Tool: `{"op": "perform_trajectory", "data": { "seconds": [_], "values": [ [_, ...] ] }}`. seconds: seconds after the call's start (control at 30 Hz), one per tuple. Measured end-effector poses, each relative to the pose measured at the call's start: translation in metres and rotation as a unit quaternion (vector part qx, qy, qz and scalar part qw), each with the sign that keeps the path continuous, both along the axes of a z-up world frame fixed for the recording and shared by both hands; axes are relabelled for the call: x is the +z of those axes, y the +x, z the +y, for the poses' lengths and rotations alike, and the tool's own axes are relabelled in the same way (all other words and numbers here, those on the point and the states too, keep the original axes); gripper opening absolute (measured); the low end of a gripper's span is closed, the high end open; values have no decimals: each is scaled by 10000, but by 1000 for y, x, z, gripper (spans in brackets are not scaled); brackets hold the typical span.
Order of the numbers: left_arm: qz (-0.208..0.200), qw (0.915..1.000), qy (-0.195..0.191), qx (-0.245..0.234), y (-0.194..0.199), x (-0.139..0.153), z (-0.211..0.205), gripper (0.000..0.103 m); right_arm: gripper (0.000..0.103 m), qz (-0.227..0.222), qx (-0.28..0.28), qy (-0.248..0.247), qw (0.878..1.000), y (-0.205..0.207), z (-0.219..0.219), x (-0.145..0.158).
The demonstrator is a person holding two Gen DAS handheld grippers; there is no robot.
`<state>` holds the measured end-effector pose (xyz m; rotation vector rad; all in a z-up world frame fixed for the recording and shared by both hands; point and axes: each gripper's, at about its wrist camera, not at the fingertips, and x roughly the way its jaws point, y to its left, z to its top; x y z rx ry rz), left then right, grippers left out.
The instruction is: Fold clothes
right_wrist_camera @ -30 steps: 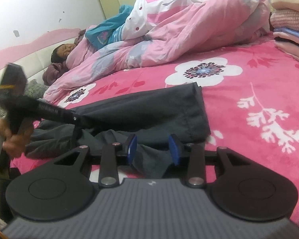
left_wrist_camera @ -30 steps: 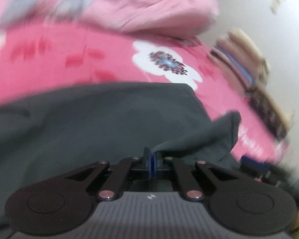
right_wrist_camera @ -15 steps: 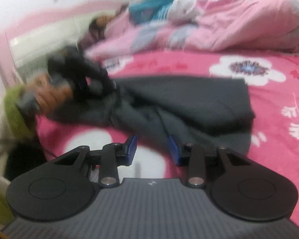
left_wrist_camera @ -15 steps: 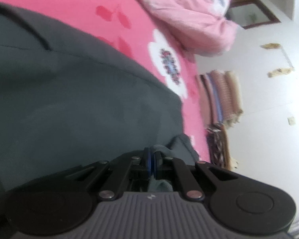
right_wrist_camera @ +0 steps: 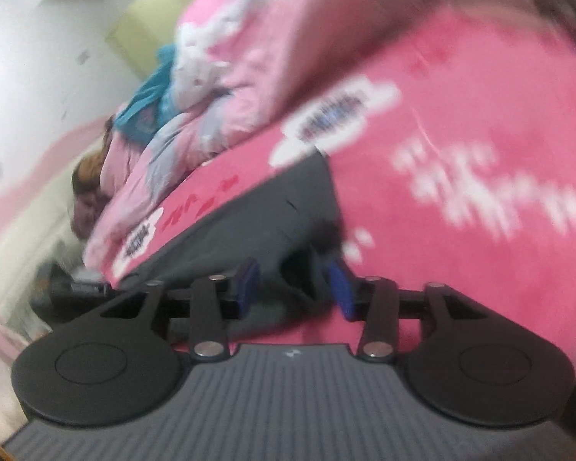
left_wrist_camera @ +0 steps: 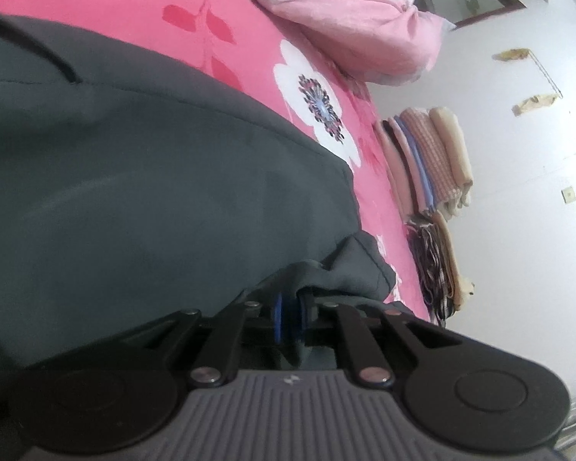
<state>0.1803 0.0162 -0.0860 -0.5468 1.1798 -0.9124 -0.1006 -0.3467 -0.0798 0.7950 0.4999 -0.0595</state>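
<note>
Your left gripper (left_wrist_camera: pixel 290 319) is pinched nearly closed on a fold of the dark grey garment (left_wrist_camera: pixel 153 199), while your right gripper (right_wrist_camera: pixel 293 288) has its jaws opening, with a corner of the same cloth lying between the blue pads (right_wrist_camera: pixel 340 288) but not visibly pressed. The garment lies spread on the pink floral bedsheet (left_wrist_camera: pixel 249 30), near the pink duvet (left_wrist_camera: pixel 349 19), so the step in hand appears to be a fold partly laid. Next, probably free the right side and smooth the edge flat.

Matt dk-grey cloth garment (left_wrist_camera: pixel 142 192), soft pink printed cloth sheet (left_wrist_camera: pixel 196 0)
</note>
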Motion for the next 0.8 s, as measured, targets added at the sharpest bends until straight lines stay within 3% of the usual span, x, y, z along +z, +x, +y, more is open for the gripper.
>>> {"op": "perform_trajectory", "data": {
  "seconds": [0.1, 0.23, 0.33, 0.37, 0.47, 0.63, 0.7, 0.8],
  "values": [
    [-213, 9997, 68, -122, -8, 8, -3, 9, 45, -51, -84, 509, 9987, 0, -7, -10],
    [-417, 9982, 245, -349, -18, 14, -12, 10, 46, -101, 111, 426, 9990, 13, -4, -7],
    [-522, 9967, 352, -508, -27, 14, -17, 10, 48, 155, 387, 277, 9987, 31, -1, -7],
    [-594, 9958, 409, -562, -31, 15, -18, 10, 46, 210, 482, 278, 9982, 33, 0, -8],
    [-947, 9899, 645, -840, -48, 21, -22, 11, 11, 325, 761, 359, 9959, 32, 5, -10],
    [-1465, 9741, 1069, -1347, -78, 35, -23, 28, 6, 196, 776, 280, 9964, 4, 2, -12],
    [-1588, 9724, 1076, -1326, -83, 43, -18, 41, 6, 206, 724, 308, 9967, -4, -1, -16],
    [-1747, 9742, 886, -1122, -82, 59, -12, 48, 6, 246, 584, 377, 9973, -13, -6, -19]
  ]
}}
